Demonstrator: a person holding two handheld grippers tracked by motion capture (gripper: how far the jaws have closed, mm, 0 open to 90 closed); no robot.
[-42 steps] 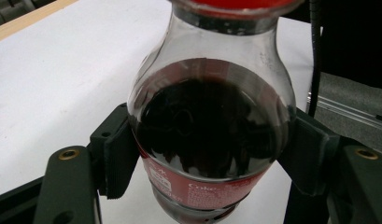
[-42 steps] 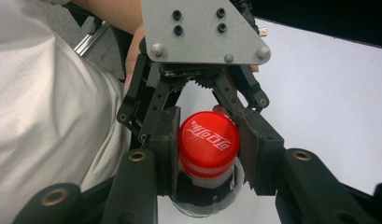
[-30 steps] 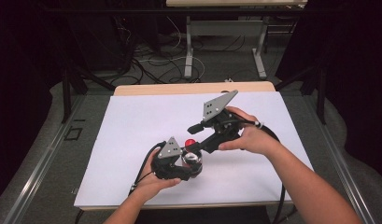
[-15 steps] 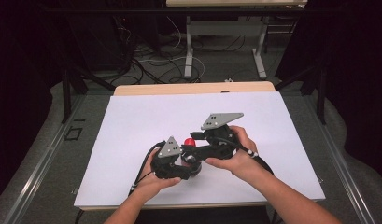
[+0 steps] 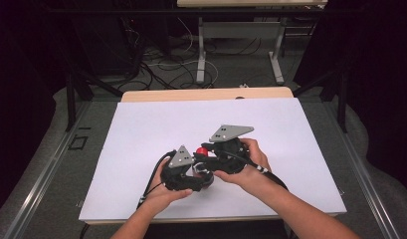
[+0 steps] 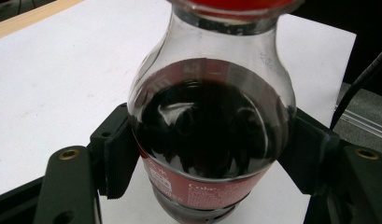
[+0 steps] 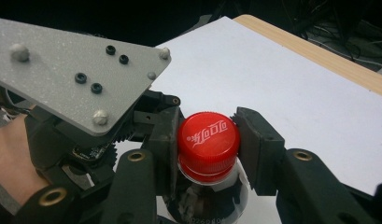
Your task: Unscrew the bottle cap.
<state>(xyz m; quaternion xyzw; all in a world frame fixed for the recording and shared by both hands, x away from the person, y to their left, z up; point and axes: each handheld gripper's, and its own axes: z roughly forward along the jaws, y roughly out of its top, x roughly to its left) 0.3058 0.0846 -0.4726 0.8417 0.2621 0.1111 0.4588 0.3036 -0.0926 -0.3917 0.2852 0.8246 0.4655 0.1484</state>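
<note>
A small clear bottle of dark cola with a red label stands upright on the white sheet. My left gripper is shut on its body, with a pad pressed against each side. The bottle's red cap sits between the jaws of my right gripper, which is shut on it from above and the side. In the high view, the left gripper and the right gripper meet at the red cap, near the front middle of the table. The left gripper's grey plate lies close on the left of the right gripper view.
The white sheet covers the table, and a wooden strip shows along its far edge. Both forearms come in over the front edge. A black cable trails from the right gripper. Cables and table legs lie on the floor beyond.
My right gripper has moved left and down from the table's middle right onto the bottle cap and shut on it. The left gripper has kept still, holding the bottle.
</note>
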